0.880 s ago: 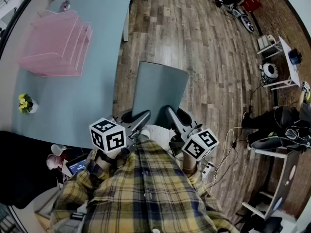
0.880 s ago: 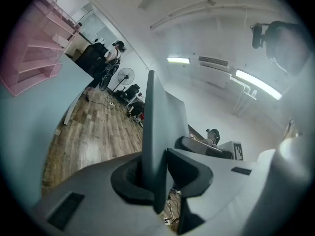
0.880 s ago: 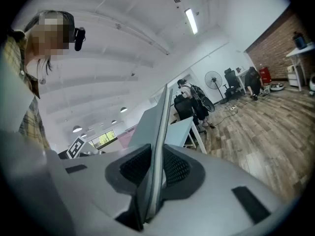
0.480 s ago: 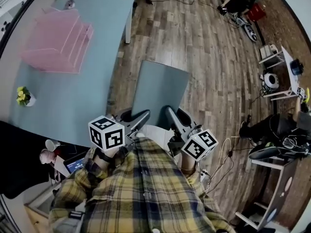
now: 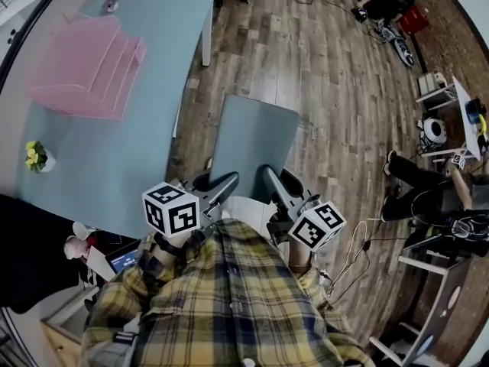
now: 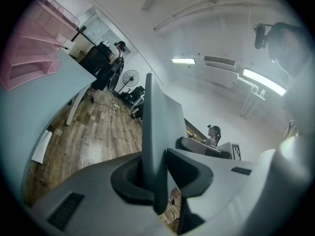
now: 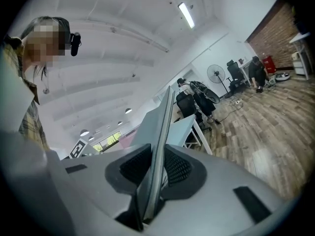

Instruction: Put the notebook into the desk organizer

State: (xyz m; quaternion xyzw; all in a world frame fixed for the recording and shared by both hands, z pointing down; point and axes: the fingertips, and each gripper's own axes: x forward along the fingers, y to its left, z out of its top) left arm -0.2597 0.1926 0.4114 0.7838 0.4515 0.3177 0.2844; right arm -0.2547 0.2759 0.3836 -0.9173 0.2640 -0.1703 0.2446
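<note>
Wood-plank floor (image 5: 328, 98) lies beyond the fingers (image 5: 225, 183). To their left, a pale blue table (image 5: 114, 167) carries the pink desk organizer (image 5: 88, 67), well apart. Left gripper (image 6: 152, 175) and right gripper (image 7: 154, 178) both pinch the grey notebook (image 5: 256, 140) by its near edge.

We stand over a wood-plank floor (image 5: 321, 75) beside a pale blue desk (image 5: 114, 151). Strip lights (image 6: 183, 61) glow overhead.
</note>
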